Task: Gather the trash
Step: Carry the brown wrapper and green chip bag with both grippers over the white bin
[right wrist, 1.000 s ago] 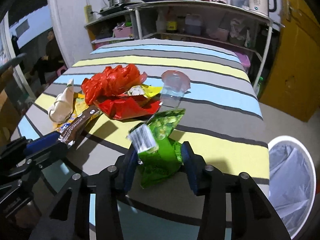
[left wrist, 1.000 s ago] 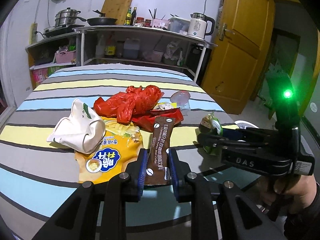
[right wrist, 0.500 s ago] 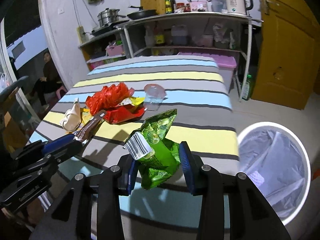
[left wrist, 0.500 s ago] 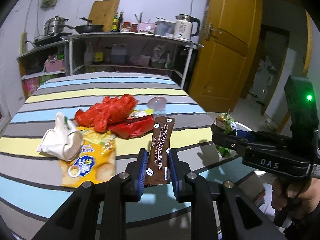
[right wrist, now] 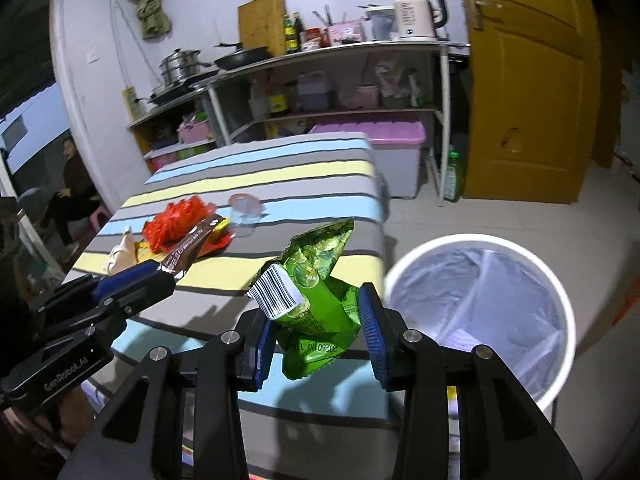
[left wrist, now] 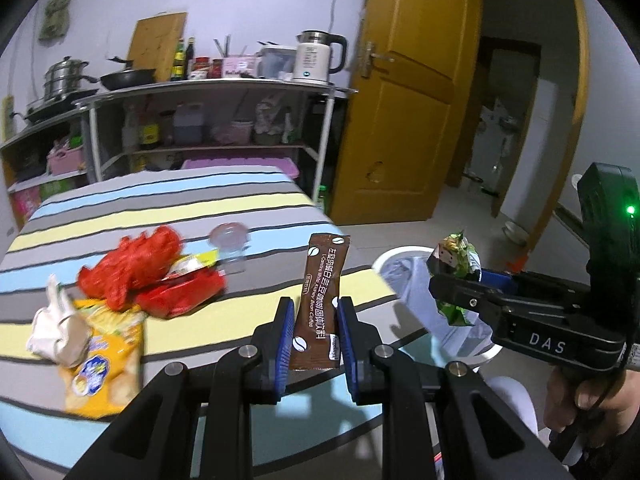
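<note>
Both wrappers lifted toward bin.
Left gripper (left wrist: 311, 334) jaws clamp coffee sachet (left wrist: 322, 300); right gripper (right wrist: 316, 336) jaws clamp green snack bag (right wrist: 320, 288) beside white bin (right wrist: 480, 312), presumably for dropping.

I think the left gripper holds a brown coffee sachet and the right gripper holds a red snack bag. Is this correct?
Not quite. The right gripper holds a green snack bag, not a red one, as the right wrist view shows. The left gripper does hold the brown coffee sachet.

Two tools: left (left wrist: 312, 330), right (right wrist: 316, 332). One brown sachet (left wrist: 322, 300). One green packet (right wrist: 316, 300). One bin (right wrist: 478, 320). On the surface (left wrist: 160, 208): one red bag (left wrist: 132, 268), one yellow packet (left wrist: 104, 364), one white wad (left wrist: 58, 330), one clear cup (left wrist: 230, 244). One kettle (left wrist: 314, 58).
</note>
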